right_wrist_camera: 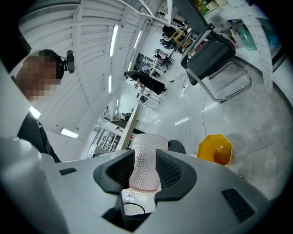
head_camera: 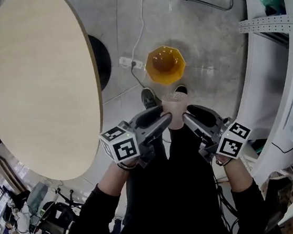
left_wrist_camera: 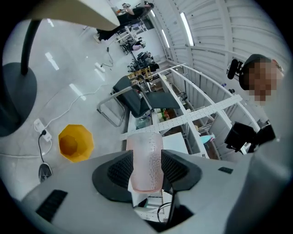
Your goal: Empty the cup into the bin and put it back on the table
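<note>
A pink, dimpled translucent cup is held upright above the floor, in front of my body. My left gripper grips it from the left and my right gripper from the right. In the left gripper view both pads press the cup inside the left gripper. The right gripper view shows the same: the cup is pinched in the right gripper. The yellow octagonal bin stands on the floor just beyond the cup, also visible as the bin and the bin. The round wooden table lies to the left.
The table's black base and a power strip with a white cable lie on the floor near the bin. A black chair stands further off. White shelving fills the right side. My shoes are below the cup.
</note>
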A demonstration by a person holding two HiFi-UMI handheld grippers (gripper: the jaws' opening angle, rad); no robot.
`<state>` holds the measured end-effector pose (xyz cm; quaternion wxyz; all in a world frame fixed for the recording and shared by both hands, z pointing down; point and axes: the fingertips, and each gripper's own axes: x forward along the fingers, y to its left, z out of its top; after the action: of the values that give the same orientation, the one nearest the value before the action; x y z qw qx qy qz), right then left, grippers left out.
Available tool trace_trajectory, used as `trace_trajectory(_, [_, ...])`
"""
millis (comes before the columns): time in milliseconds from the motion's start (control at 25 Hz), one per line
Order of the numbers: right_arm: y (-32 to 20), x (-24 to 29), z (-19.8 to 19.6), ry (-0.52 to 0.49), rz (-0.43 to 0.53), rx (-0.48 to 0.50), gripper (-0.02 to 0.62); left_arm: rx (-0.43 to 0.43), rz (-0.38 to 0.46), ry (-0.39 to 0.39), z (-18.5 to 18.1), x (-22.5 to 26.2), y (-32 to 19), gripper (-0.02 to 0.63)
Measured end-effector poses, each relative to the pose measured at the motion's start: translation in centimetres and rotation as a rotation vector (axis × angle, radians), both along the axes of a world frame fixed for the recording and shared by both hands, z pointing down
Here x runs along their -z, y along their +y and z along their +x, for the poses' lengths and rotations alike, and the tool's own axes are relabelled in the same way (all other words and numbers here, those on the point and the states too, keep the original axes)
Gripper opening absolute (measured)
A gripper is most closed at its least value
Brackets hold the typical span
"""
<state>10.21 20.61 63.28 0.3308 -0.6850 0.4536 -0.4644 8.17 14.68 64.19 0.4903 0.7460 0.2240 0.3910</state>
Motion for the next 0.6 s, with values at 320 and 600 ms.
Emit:
trace_trajectory(320, [0.1, 4.3, 0.4, 0.103, 0.014, 0.067, 0.153, -0.081, 0.103, 0.092, 0.0, 4.5, 0.6, 0.206])
trace_trajectory(600, [0.4, 11.6, 1.4, 0.184, 0.087, 0.06, 0.153, -0.149, 0.182, 0.171, -1.0, 10.7, 1.9, 0.201])
